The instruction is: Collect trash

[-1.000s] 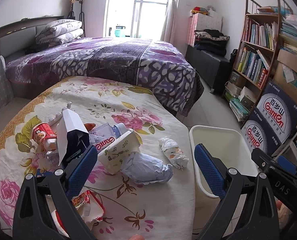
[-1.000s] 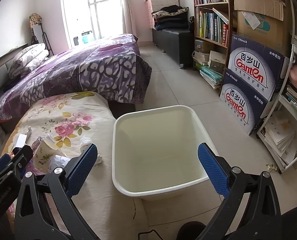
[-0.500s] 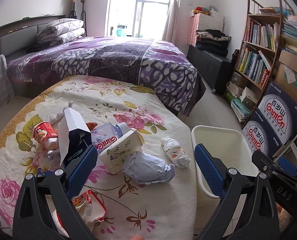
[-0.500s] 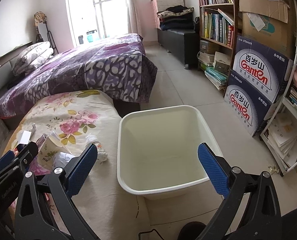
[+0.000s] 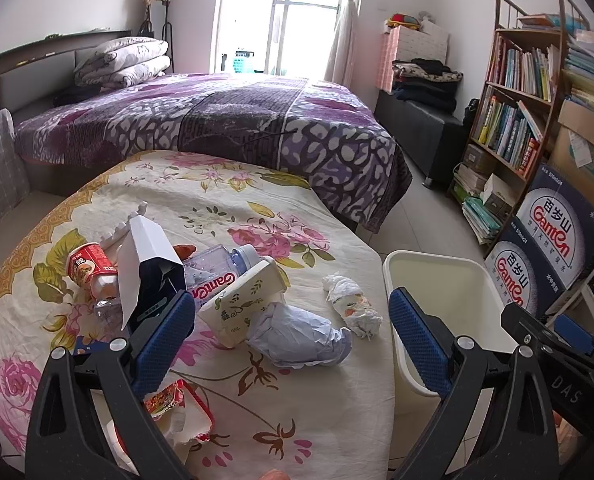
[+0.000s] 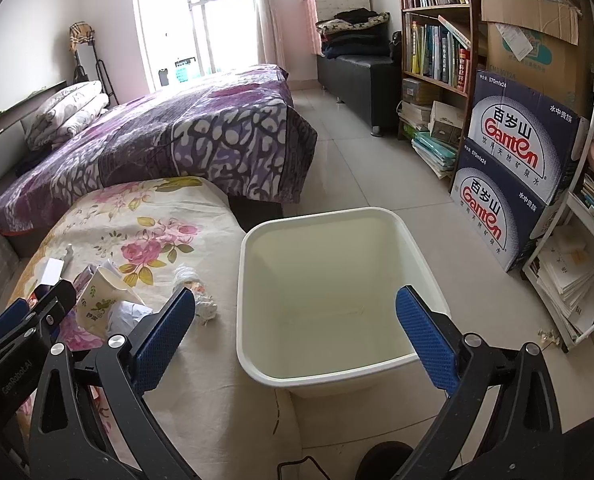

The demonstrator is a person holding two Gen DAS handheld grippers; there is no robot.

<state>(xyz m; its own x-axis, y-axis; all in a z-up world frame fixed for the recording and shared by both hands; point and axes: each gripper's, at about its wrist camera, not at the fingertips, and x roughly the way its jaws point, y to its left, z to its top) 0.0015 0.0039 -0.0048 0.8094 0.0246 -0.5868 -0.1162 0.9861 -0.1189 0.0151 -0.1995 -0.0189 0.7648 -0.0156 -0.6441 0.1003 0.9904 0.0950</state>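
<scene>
Trash lies on a floral cloth table (image 5: pixel 225 208): a crumpled pale-blue paper wad (image 5: pixel 297 336), a crumpled white tissue (image 5: pixel 351 306), a floral paper carton (image 5: pixel 243 300), a clear Ganten bottle (image 5: pixel 217 270), a dark paper bag (image 5: pixel 149 276), a red cup (image 5: pixel 87 264) and a red snack wrapper (image 5: pixel 177 408). My left gripper (image 5: pixel 291 332) is open, above the paper wad. My right gripper (image 6: pixel 295 336) is open and empty, above the empty white bin (image 6: pixel 325 300), which stands on the floor beside the table (image 6: pixel 137 232). The bin also shows in the left wrist view (image 5: pixel 437 276).
A bed with a purple cover (image 5: pixel 225 120) stands behind the table. A bookshelf (image 6: pixel 437 40) and stacked Ganten boxes (image 6: pixel 513 152) line the right wall. Tiled floor (image 6: pixel 357 168) lies between the bed and the shelves.
Both grippers have drifted slightly, so the table and bin shifted a little in view. Both stay open and empty. The trash has not moved.
</scene>
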